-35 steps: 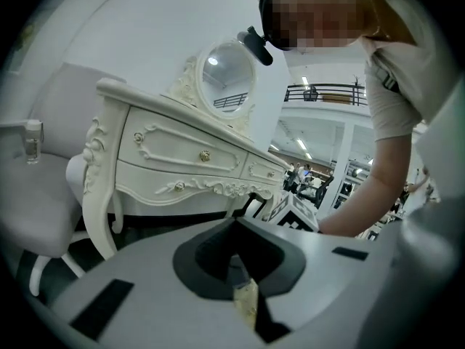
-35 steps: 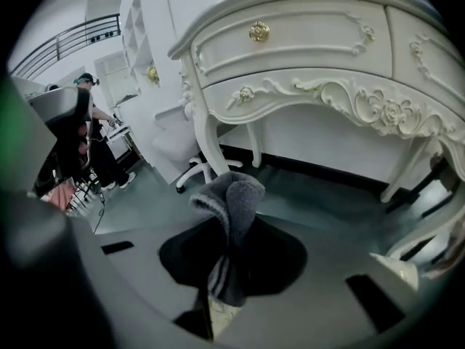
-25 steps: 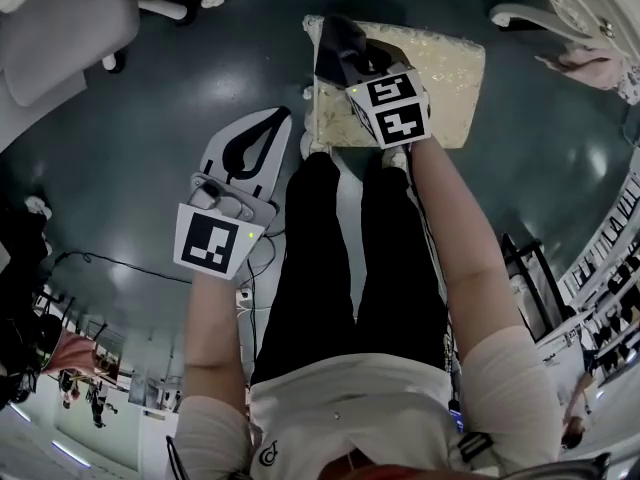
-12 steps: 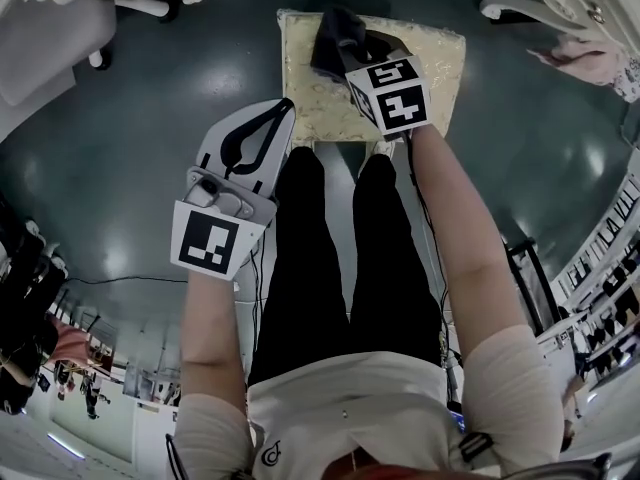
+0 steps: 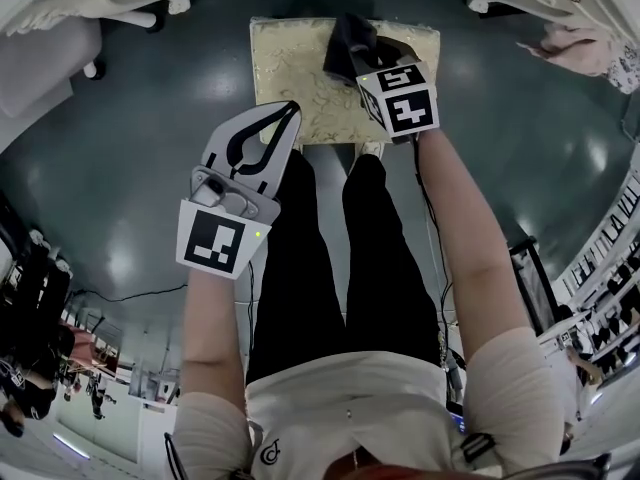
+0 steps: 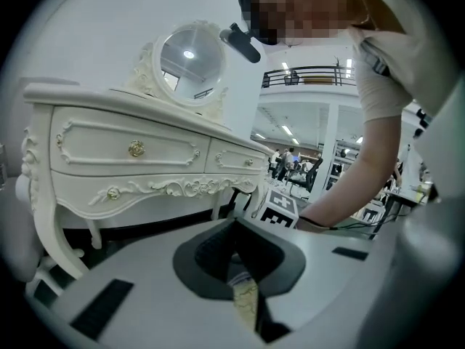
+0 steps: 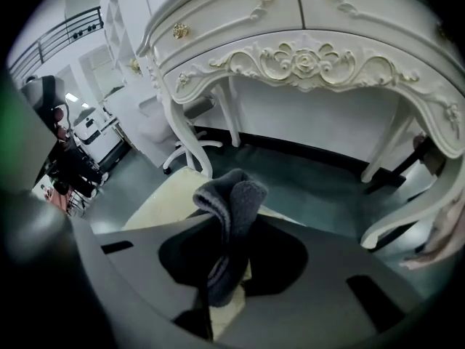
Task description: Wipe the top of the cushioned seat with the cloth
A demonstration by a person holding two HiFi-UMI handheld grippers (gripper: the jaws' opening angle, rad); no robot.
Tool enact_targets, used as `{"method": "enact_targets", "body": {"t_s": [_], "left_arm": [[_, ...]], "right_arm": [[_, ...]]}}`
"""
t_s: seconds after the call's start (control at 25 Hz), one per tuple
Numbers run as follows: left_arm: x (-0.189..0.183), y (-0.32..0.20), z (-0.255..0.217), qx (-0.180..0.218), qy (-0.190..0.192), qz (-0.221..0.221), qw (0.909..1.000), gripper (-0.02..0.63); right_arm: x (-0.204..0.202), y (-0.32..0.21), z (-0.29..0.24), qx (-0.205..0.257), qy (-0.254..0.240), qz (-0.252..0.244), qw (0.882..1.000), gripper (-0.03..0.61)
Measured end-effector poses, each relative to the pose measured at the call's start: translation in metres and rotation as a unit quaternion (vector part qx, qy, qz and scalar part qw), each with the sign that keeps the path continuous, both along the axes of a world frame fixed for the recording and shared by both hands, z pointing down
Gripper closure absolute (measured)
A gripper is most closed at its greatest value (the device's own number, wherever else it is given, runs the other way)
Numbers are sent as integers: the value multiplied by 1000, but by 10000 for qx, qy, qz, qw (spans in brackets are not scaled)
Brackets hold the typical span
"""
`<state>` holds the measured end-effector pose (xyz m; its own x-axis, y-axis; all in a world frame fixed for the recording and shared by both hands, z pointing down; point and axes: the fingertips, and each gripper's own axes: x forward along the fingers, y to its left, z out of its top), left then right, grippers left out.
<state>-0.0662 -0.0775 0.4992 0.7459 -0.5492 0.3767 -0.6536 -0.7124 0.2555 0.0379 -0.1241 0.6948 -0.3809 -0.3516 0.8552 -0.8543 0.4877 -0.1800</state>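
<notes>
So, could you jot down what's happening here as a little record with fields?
seat: cream, cushioned, on a dark floor
cloth: dark grey, bunched, over the far part of the seat
right gripper: jaws shut on the cloth
left gripper: jaws together, nothing in them, tips at the seat's near edge
dresser: white, carved, behind the seat
legs: the person stands just short of the seat
</notes>
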Motion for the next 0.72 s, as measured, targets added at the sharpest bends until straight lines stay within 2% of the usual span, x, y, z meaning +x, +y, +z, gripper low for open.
{"method": "enact_targets", "body": {"t_s": [0.32,0.72], "left_arm": [[52,-1,5,-2,91,67,9999,601],[100,6,12,-51,93,90,9999,601]], "right_arm": [[50,3,2,21,-28,112,9999,499],[124,10,4,-71,270,205,9994,499]]}}
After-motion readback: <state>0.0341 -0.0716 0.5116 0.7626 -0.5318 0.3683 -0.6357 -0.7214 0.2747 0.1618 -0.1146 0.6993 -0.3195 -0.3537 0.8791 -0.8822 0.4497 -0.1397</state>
